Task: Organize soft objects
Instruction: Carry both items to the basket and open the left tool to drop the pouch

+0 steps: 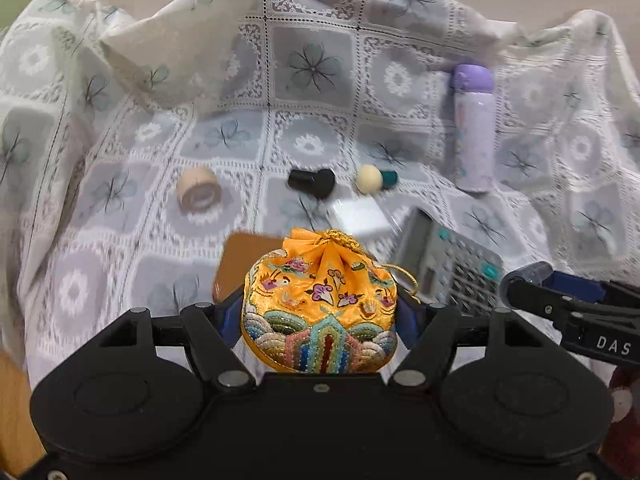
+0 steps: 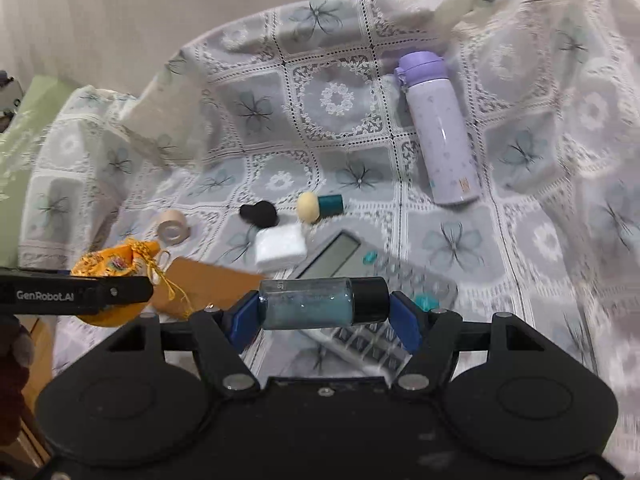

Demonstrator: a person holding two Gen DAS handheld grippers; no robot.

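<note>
Left wrist view: left gripper (image 1: 320,316) is pinching the orange embroidered drawstring pouch (image 1: 320,304) across its round body, blue pads on both flanks, pouch held clear above the grey-and-white lace floral tablecloth (image 1: 312,64). Gathered neck and gold cord point away from the camera.

Handling, my read: pouch is light, soft, satin-slick, and will squash and could creep out of the pads. The stiffer embroidered lower band looks like the better bite; avoid the neck and the dangling cord (image 2: 168,284), a snag risk.

Right wrist view: right gripper (image 2: 324,308) is clamped end to end on a small clear glass bottle of teal powder with a black cap (image 2: 320,302), lying crosswise between the pads. Rigid, smooth, breakable; it could slip or pivot out if squeezed off-axis.

Below, on the cloth: grey calculator (image 2: 360,264), white square block (image 2: 280,246), brown card (image 2: 204,284), lilac flask (image 2: 440,132).
</note>
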